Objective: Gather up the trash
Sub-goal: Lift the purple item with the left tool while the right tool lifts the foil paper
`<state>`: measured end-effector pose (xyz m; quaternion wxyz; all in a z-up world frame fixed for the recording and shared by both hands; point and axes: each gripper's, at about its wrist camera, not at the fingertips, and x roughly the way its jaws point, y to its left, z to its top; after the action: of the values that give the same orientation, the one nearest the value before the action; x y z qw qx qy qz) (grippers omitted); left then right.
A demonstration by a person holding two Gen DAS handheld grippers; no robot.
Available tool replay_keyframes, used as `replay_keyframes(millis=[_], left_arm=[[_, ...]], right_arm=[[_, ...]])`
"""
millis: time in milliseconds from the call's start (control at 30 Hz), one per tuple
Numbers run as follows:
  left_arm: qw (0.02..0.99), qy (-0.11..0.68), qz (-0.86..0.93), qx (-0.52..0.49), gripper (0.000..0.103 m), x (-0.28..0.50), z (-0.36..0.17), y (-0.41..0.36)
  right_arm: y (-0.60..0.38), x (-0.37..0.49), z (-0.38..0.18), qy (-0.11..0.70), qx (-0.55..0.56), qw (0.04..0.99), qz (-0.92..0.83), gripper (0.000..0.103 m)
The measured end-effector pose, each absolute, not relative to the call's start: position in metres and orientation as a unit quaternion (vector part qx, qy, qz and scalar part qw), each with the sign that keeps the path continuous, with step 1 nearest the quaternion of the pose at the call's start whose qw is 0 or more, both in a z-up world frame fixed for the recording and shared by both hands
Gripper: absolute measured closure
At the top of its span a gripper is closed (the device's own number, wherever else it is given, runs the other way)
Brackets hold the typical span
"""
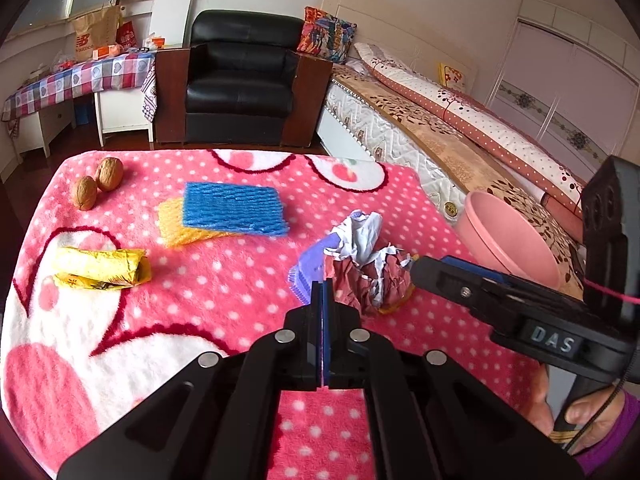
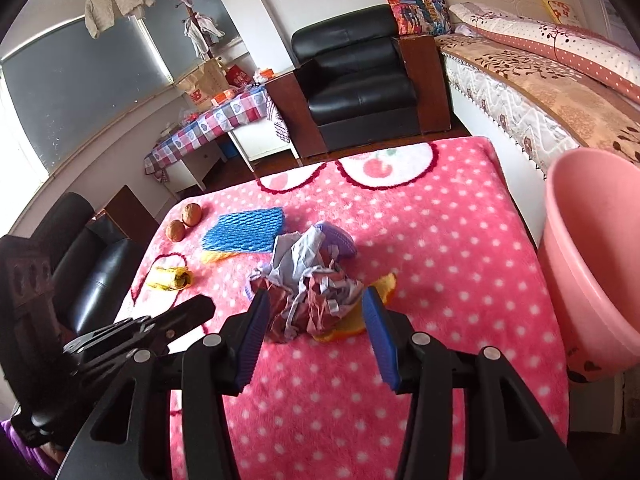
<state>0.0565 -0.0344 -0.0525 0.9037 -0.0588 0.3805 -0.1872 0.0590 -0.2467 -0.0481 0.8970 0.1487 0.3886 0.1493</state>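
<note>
A crumpled red and white paper ball lies on the pink dotted blanket; it also shows in the left wrist view. My right gripper is open, its blue pads on either side of the ball. In the left wrist view the right gripper reaches the ball from the right. My left gripper is shut and empty, just left of the ball. A pink bin stands at the blanket's right edge, also seen in the left wrist view.
A purple comb-like piece and yellow foam lie by the ball. A blue foam net on yellow foam, a yellow wrapper and two walnuts lie to the left. An armchair and a bed stand behind.
</note>
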Motion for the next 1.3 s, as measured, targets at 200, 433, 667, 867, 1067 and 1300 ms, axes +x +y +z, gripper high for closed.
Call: replay_keyframes(millis=[200, 433, 667, 867, 1067, 1300], left_arm=[[0.897, 0.401, -0.171, -0.071, 0.083, 0.065, -0.058, -0.029], [0.899, 0.402, -0.160, -0.065, 0.070, 0.075, -0.054, -0.033], [0.897, 0.405, -0.179, -0.020, 0.070, 0.085, -0.058, -0.058], [0.903, 0.397, -0.163, 0.002, 0.070, 0.110, -0.063, -0.071], [0.877, 0.443, -0.186, -0.027, 0.070, 0.125, -0.077, -0.073], [0.888, 0.419, -0.187, 0.031, 0.070, 0.102, -0.071, -0.089]], right_arm=[[-0.233, 0.083, -0.066, 0.422, 0.135, 0.885, 0.141, 0.053], [-0.237, 0.083, -0.076, 0.431, 0.155, 0.876, 0.153, 0.075], [-0.271, 0.053, -0.045, 0.374, 0.162, 0.902, 0.142, 0.076], [-0.301, 0.040, -0.041, 0.361, 0.175, 0.909, 0.117, 0.076], [-0.311, 0.037, -0.046, 0.364, 0.187, 0.905, 0.115, 0.076], [-0.311, 0.035, -0.052, 0.368, 0.195, 0.902, 0.117, 0.076]])
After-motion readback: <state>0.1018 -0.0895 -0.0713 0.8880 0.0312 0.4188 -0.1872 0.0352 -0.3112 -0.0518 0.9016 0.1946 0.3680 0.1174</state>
